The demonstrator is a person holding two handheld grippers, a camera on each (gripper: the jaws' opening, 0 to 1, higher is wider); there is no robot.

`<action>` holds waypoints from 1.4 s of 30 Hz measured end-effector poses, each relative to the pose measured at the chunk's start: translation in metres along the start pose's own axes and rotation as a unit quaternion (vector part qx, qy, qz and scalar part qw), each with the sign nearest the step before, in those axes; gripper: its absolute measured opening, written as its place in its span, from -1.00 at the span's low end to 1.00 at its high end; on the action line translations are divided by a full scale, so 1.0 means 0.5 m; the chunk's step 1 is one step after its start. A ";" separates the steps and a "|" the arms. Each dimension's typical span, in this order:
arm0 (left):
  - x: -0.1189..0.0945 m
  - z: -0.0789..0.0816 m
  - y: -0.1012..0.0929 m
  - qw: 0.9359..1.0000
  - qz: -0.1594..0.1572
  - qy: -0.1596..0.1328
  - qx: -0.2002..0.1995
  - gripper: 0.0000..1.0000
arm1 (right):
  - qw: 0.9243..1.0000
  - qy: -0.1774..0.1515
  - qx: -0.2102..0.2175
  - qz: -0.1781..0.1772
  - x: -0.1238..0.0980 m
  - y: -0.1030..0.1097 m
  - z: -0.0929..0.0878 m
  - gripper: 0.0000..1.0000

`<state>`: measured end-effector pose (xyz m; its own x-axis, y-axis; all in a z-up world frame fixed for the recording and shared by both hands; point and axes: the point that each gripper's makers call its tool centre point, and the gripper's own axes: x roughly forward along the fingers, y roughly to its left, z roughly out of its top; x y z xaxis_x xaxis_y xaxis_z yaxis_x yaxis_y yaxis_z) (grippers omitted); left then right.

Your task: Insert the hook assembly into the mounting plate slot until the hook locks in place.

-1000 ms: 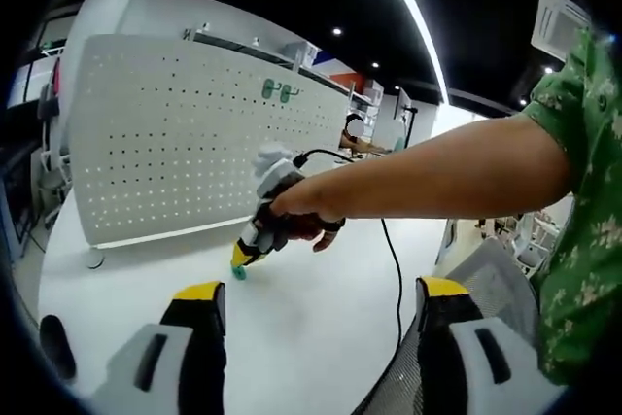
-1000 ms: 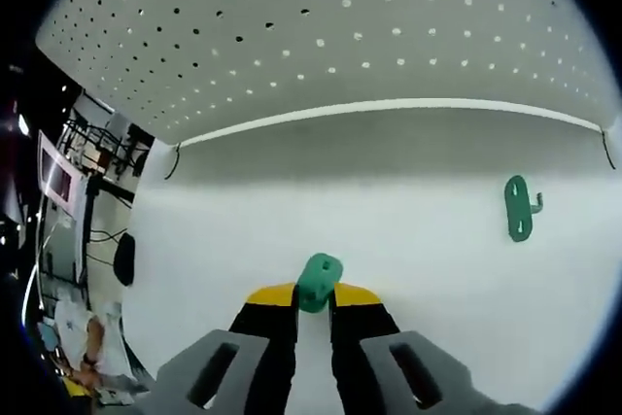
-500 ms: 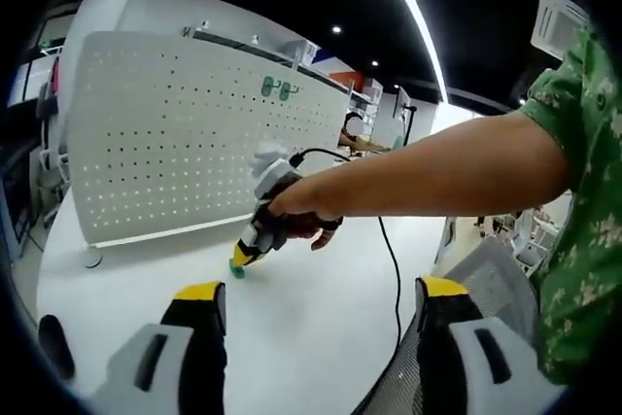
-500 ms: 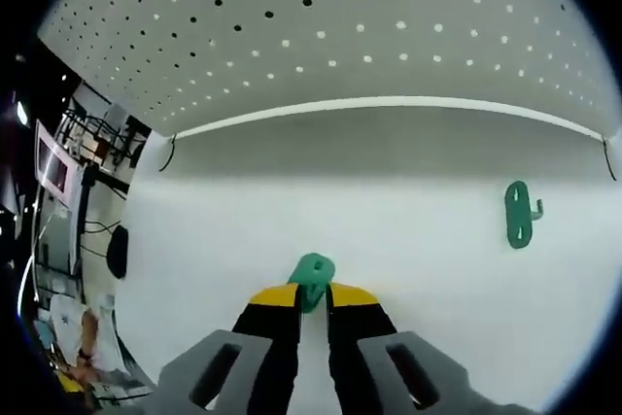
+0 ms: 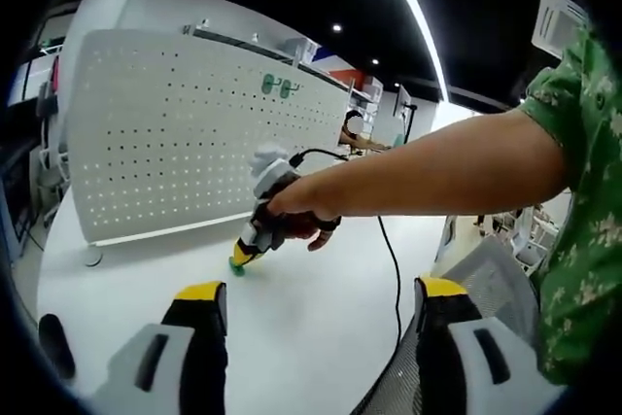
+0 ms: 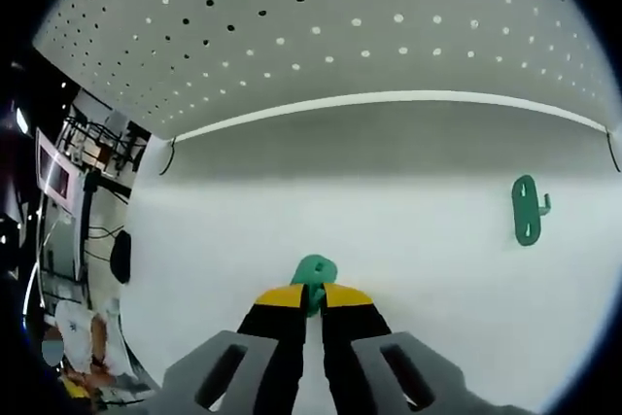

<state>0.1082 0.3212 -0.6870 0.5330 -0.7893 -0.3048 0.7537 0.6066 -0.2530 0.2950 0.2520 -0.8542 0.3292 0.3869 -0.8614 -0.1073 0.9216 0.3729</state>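
Right gripper (image 6: pixel 313 295) fingers grasp a green hook piece (image 6: pixel 314 272) at lower centre, on the white bench (image 6: pixel 408 240). A second green hook (image 6: pixel 529 210) lies at right. Left gripper (image 5: pixel 316 300) fingers released, spread wide.

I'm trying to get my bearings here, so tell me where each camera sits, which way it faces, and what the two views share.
Left gripper view: rides the left gripper, jaws wide apart, facing the pegboard over the white table; the person's arm reaches in.
Right gripper view: rides the right gripper, low over the table, jaws shut on a green hook piece; another green hook lies to the right.
Shared: pegboard, table, right gripper and its green piece.
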 end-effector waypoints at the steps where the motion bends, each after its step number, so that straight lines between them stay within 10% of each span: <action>1: 0.000 0.000 0.000 1.000 0.000 0.000 -0.001 0.62 | 1.000 0.000 -0.001 0.001 0.001 0.000 0.001 -0.93; 15: 0.000 0.000 0.002 1.000 0.001 -0.002 -0.004 0.61 | 0.997 0.019 -0.075 -0.019 -0.013 -0.007 -0.004 -0.97; 28: 0.013 0.004 -0.012 1.000 -0.011 0.001 0.003 0.60 | 0.969 0.095 -0.214 -0.083 -0.046 -0.063 -0.033 -0.97; 42: 0.013 0.004 -0.011 1.000 -0.012 0.000 0.003 0.59 | 0.964 0.101 -0.231 -0.081 -0.042 -0.063 -0.033 -0.97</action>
<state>0.1081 0.3126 -0.6857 0.5150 -0.8034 -0.2989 0.7683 0.5872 -0.2547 0.2758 0.2154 -0.8534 0.1926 0.1919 -0.9623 -0.4918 0.8675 0.0746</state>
